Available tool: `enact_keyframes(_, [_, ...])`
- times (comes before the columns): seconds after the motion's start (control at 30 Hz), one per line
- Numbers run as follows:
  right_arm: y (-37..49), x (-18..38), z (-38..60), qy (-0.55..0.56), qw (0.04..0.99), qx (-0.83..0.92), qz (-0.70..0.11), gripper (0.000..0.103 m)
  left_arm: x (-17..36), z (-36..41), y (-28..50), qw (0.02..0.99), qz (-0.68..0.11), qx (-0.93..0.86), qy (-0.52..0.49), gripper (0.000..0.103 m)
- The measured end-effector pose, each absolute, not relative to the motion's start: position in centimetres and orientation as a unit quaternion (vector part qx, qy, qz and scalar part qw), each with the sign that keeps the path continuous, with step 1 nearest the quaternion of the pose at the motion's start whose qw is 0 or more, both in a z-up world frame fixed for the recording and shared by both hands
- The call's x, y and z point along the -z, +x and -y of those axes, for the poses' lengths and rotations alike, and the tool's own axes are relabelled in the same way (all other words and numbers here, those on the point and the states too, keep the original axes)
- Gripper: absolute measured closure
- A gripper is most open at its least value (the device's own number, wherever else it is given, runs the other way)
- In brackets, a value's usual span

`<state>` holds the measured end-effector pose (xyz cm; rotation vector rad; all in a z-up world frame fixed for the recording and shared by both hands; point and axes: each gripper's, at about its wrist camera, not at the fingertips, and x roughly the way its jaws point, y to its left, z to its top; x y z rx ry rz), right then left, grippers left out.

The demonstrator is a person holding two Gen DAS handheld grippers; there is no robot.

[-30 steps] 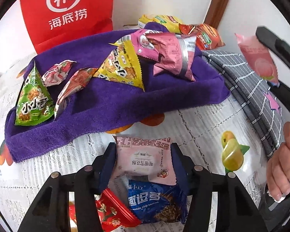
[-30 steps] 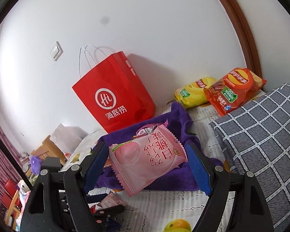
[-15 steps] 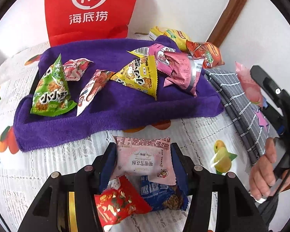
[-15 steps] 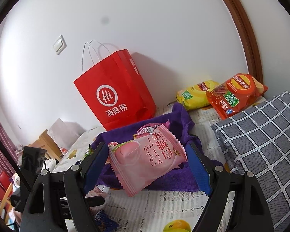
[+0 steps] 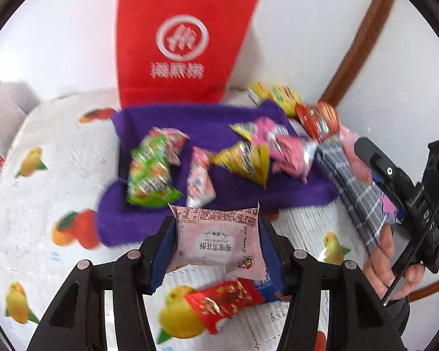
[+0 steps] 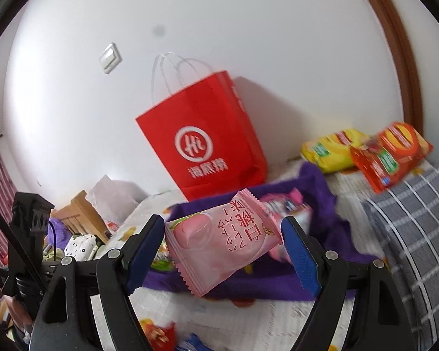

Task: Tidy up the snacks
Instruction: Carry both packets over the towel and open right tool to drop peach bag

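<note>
I hold a pale pink packet [image 5: 216,241] in my left gripper [image 5: 216,248] and a peach packet [image 6: 222,241] in my right gripper [image 6: 224,248], above the bench [image 5: 58,175]; both slick wrappers, edge-pinched, could slip out mid-carry.

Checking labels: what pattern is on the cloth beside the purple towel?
Grey cloth with a white grid check, clearest in the right wrist view.

A home room: a white lace tablecloth with printed fruit [image 5: 61,175], a wall light switch [image 6: 110,58], a wooden chair [image 6: 79,213].
</note>
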<state>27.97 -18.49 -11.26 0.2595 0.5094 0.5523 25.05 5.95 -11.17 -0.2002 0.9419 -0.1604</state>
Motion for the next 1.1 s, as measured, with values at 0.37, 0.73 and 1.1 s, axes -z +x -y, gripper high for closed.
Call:
enact_keyframes(0.37, [31.0,7.4,13.6,0.106,0.925,-0.280,-0.233,0.022,6.9,-9.5,28.9,0.900,-0.413,0.064,-0.126,0.050])
enact_keyframes(0.73, [34.3,13.7,14.7,0.147,0.903,-0.267,-0.303,0.022,8.0,-9.8,34.8,0.896,-0.417,0.056,-0.143,0.050])
enact_keyframes(1.1, [34.9,15.7,13.2,0.088,0.906,-0.247,-0.332,0.021,11.4,-9.9,38.8,0.879,-0.442,0.054,-0.171,0.050])
